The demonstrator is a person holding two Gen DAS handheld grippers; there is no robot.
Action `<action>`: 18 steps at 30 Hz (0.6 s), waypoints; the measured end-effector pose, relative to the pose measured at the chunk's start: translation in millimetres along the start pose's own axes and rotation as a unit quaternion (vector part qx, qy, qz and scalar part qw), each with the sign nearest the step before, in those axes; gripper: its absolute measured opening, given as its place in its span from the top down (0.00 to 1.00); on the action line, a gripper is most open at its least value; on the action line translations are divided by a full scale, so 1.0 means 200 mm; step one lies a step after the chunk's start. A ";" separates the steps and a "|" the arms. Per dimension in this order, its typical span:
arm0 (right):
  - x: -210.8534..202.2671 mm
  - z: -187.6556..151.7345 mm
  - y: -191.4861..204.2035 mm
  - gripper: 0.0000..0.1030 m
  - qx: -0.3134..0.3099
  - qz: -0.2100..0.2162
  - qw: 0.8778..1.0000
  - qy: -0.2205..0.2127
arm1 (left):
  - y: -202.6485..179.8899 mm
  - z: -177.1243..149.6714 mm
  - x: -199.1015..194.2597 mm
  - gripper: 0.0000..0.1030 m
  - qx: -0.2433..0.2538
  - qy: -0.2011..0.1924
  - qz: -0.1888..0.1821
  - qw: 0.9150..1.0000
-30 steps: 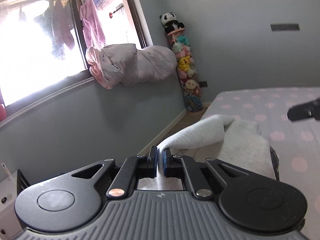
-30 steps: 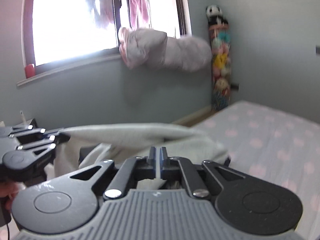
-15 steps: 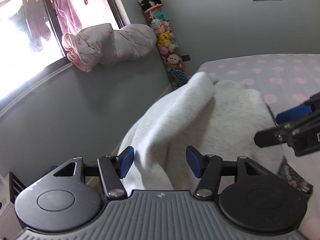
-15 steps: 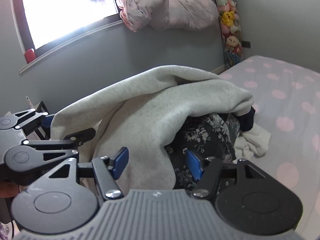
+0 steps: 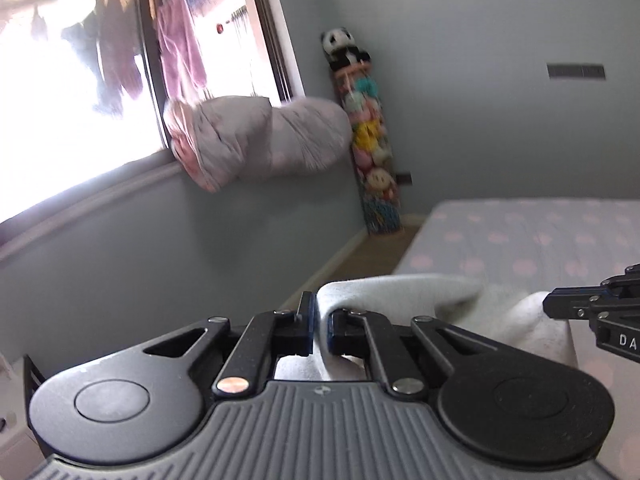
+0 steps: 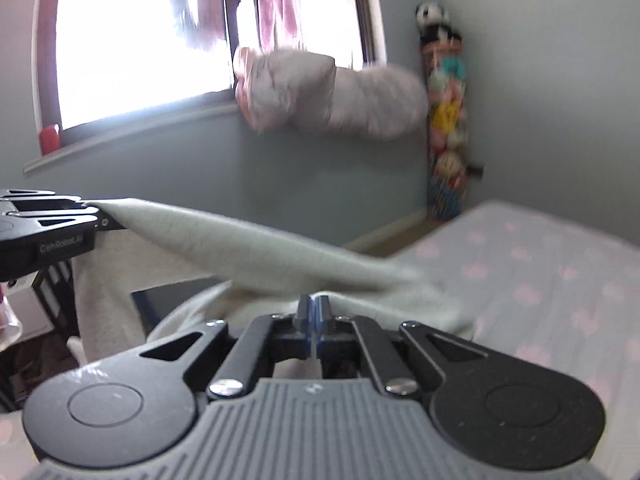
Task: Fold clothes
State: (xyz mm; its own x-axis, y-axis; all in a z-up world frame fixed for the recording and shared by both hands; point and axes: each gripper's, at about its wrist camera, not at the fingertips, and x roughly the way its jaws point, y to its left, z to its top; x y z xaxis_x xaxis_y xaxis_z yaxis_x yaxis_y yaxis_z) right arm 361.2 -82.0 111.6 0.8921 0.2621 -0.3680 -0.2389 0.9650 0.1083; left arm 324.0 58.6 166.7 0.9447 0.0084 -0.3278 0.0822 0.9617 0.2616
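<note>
Half a second back both pairs of tongs stood spread over the heap; now each has pinched the cloth again and lifted it. Nearest in the left wrist view, the left gripper [image 5: 319, 326] has its blue pads pressed on a fold of the light grey sweatshirt [image 5: 404, 294], and the right gripper [image 6: 313, 322] pinches another edge of it in the same way. Holding two points apart pulls the hem into a taut band between them, likely to shake the garment out flat before folding. It looks a soft, thick, heathered knit that sags in rounded folds. Beyond lies the bed [image 6: 560, 280] in its pale dotted sheet, then a crumpled pink quilt [image 5: 260, 140] slumped on the window sill, and a column of plush toys [image 5: 370, 152] in the corner.
</note>
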 end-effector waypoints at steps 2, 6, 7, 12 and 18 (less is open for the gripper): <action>-0.14 0.13 0.00 1.00 -0.005 -0.041 0.997 -0.066 | 0.01 0.13 -0.13 0.96 0.003 -0.039 0.012 0.999; -0.46 0.42 -0.08 1.00 0.000 -0.025 0.993 -0.119 | 0.01 0.34 -0.42 0.96 0.006 -0.103 0.010 0.995; -0.51 0.46 -0.11 1.00 0.003 -0.005 0.995 -0.099 | 0.00 0.38 -0.49 0.96 0.006 -0.112 0.005 0.994; -0.71 0.35 -0.16 0.90 0.030 0.052 0.998 -0.033 | -0.15 0.43 -0.82 0.96 0.019 -0.152 -0.051 0.987; -0.93 0.12 -0.17 0.45 0.079 0.072 0.994 0.007 | -0.34 0.26 -1.20 0.97 0.042 -0.157 -0.147 0.976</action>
State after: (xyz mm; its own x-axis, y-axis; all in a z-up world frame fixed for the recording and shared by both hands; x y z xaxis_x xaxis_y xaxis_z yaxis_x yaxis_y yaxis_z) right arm 213.2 -163.6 197.4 0.8472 0.3992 -0.3507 -0.2999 0.9040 0.3045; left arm 108.7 -23.6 275.1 0.9263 -0.3606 -0.1096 0.3769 0.8843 0.2757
